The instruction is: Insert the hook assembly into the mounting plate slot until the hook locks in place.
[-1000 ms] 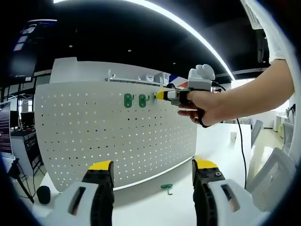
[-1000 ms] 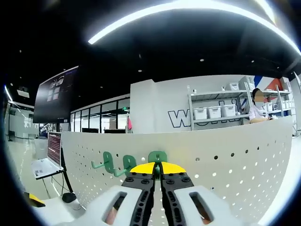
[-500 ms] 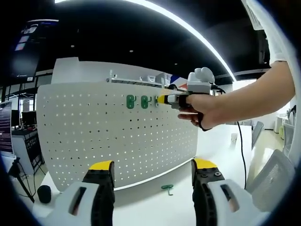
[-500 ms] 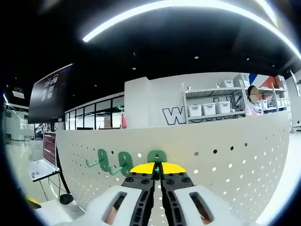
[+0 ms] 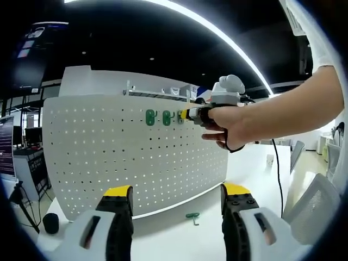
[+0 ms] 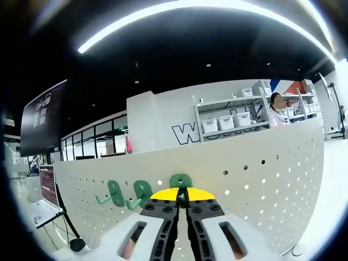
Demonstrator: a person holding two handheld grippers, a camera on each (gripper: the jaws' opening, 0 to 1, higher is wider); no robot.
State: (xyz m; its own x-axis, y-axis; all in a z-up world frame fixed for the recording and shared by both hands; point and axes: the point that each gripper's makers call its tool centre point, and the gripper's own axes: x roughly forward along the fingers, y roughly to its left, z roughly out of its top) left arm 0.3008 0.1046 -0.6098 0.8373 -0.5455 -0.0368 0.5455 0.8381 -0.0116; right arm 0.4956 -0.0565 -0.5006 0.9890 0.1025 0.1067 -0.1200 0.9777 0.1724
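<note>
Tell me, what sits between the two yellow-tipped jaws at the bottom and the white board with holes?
In the left gripper view, a bare white tabletop with one small green hook lying loose, just before the pegboard.

You're under a long ceiling light strip (image 5: 217,33), blown out to pure white against a dark ceiling. Below it, the white pegboard (image 5: 109,157) is bright and evenly lit, its holes crisp. Fisheye bends the pegboard's top edge and the strip into arcs; distant shelves (image 6: 234,117) behind look slightly soft.

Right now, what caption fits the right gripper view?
Shut tool pressing a green hook onto the white pegboard.
</note>
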